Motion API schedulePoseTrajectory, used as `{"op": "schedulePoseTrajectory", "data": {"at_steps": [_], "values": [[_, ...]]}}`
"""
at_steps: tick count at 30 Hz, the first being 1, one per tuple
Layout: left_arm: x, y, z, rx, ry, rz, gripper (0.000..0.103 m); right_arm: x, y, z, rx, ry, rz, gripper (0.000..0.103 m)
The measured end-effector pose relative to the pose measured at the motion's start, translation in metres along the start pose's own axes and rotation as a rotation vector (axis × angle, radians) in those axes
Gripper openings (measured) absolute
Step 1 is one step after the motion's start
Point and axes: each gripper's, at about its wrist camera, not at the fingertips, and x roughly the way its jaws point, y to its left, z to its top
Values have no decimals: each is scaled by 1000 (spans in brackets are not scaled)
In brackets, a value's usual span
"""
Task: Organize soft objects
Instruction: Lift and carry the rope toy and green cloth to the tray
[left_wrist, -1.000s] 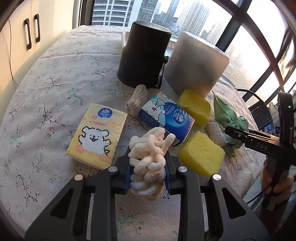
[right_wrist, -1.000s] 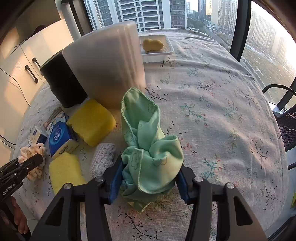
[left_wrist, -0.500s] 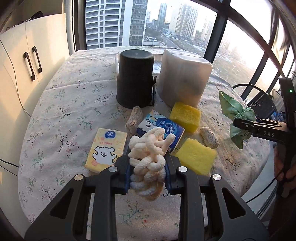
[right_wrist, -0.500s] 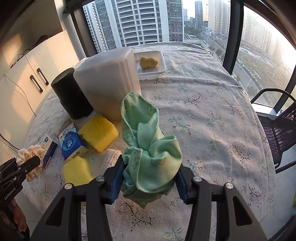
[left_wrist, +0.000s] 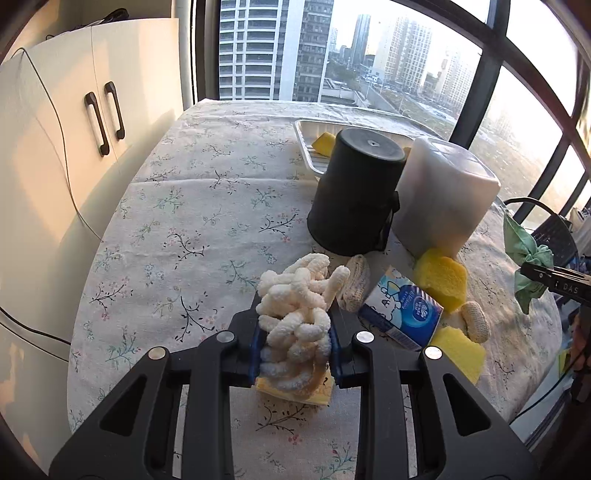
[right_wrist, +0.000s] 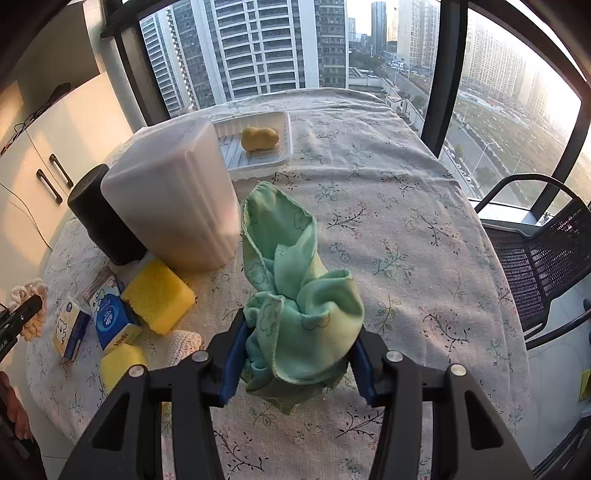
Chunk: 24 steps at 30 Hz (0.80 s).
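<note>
Left wrist view: the left tool (left_wrist: 294, 341) is clamped on a white chenille bundle (left_wrist: 295, 310), held above the bench (left_wrist: 192, 206) in front of the black bin (left_wrist: 354, 192). The right tool (right_wrist: 297, 356) is clamped on a green cloth (right_wrist: 295, 295), right of that bin. Both bins look upside down, so dropping either piece could leave it back on the bench; the cloth's loose tail could also snag
</note>
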Motion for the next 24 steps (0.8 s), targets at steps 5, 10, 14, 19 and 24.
{"op": "schedulePoseTrajectory", "data": {"at_steps": [5,10,14,19,24], "values": [[22,30,19,-92,22,-3,25,19,-10,19,9,14,-30,52],[42,53,38,-125,18,41,25,39,-18,42,4,28,-69,52],[59,65,56,-132,23,76,25,53,-25,62,16,45,-65,52],[83,73,82,-116,15,107,25,70,-27,89,6,46,-92,52],[111,82,114,-107,10,128,25,86,-27,118,-2,49,-92,52]]}}
